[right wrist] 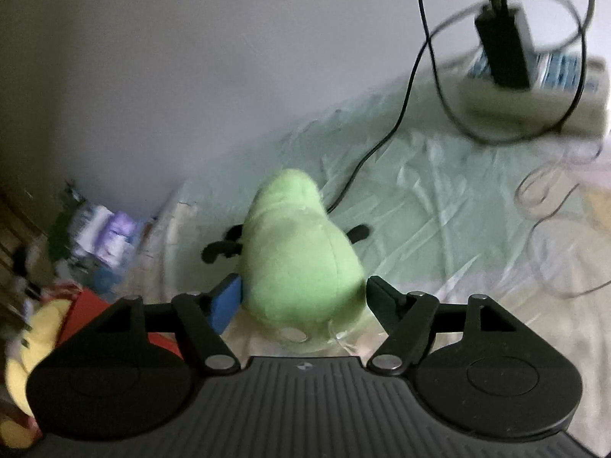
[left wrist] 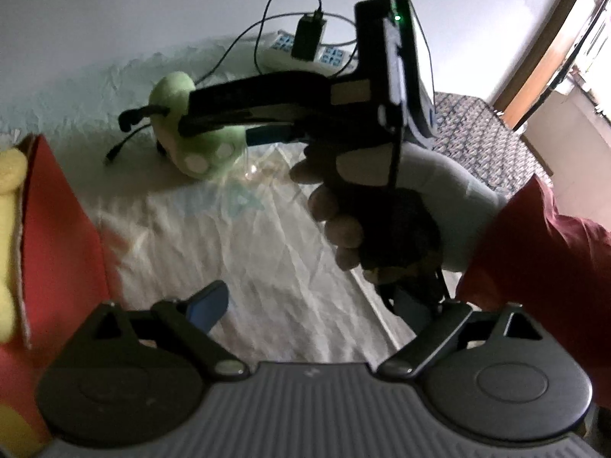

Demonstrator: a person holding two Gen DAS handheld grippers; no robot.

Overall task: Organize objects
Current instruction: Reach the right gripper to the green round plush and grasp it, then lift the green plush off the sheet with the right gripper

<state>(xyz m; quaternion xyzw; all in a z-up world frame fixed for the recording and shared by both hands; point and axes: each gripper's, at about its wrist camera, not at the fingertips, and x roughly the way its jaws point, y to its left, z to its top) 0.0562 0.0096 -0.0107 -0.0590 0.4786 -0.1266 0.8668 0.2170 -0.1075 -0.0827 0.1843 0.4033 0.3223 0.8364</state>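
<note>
Straddling the green plush (right wrist: 298, 263) now: right tool (right wrist: 303, 305) is spread wide, blue-padded finger just beside the toy's one flank, black finger near the other, neither clearly pressing in. Not gripped yet, judging by the gap on the black side.

Plush lies on a bed sheet (right wrist: 439, 198) covered with crinkly clear film, toward the wall-side edge. Pear-shaped body, small black limbs sticking out, white spots low on it.

Handling guess: light, soft, squashes easily, fuzzy so it won't slip. Nothing fragile. Best hold is across the fat lower body, where the fingers are already lined up. Limbs are too thin and floppy. Expect fingers to sink in before they bite, so close well past first contact.

Watch the black cable (right wrist: 385, 141) running from the charger (right wrist: 504, 49) on the power strip (right wrist: 553, 95), at the far edge; it passes right behind the toy and could snag on lift.

Left tool (left wrist: 305, 305) released, nothing between its fingers, hanging back over bare sheet. Red box (left wrist: 57, 229) with a yellow plush (left wrist: 9, 198) sits at the sheet's left edge, likely the drop spot.
</note>
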